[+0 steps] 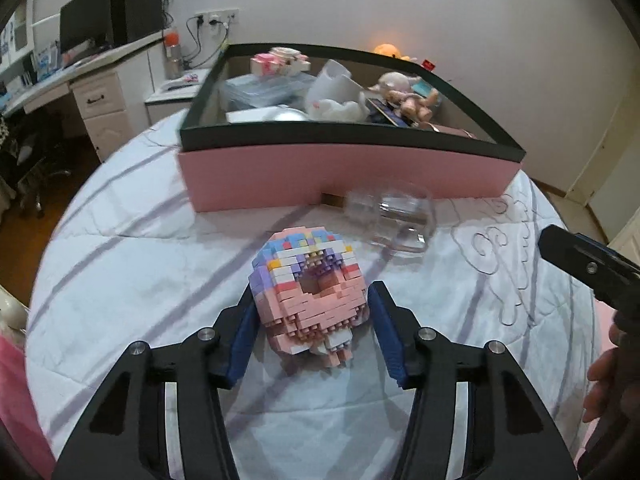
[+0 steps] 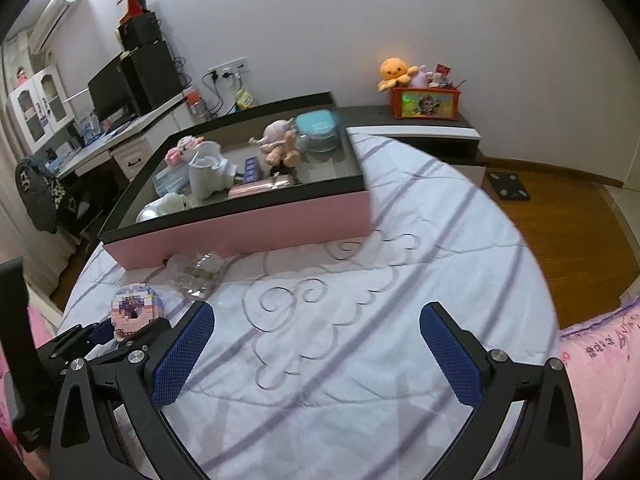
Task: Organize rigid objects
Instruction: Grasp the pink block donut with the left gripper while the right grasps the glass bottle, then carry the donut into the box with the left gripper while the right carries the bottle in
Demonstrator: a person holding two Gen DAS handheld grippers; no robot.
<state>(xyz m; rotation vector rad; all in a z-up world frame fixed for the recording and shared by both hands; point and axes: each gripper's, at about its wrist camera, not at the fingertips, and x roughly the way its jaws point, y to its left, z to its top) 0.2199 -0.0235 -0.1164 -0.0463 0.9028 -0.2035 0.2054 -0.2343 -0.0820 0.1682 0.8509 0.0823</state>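
Observation:
A pastel brick-built donut (image 1: 310,290) sits on the white bedspread, between the blue pads of my left gripper (image 1: 312,312). The pads stand at or against its two sides; it is not lifted. It also shows in the right wrist view (image 2: 134,312), inside the left gripper's fingers. A clear plastic piece (image 1: 394,216) lies just beyond it, in front of the pink box (image 1: 340,176). My right gripper (image 2: 316,332) is open and empty over the bedspread, to the right of the donut. The right gripper's black body (image 1: 592,268) enters the left wrist view at the right edge.
The pink box with a black rim (image 2: 240,236) holds a white mug (image 2: 206,174), plush dolls (image 2: 280,144), a lidded jar (image 2: 320,130) and other items. A desk with a monitor (image 2: 116,88) stands at left. A low cabinet with an orange box (image 2: 426,102) is at back right.

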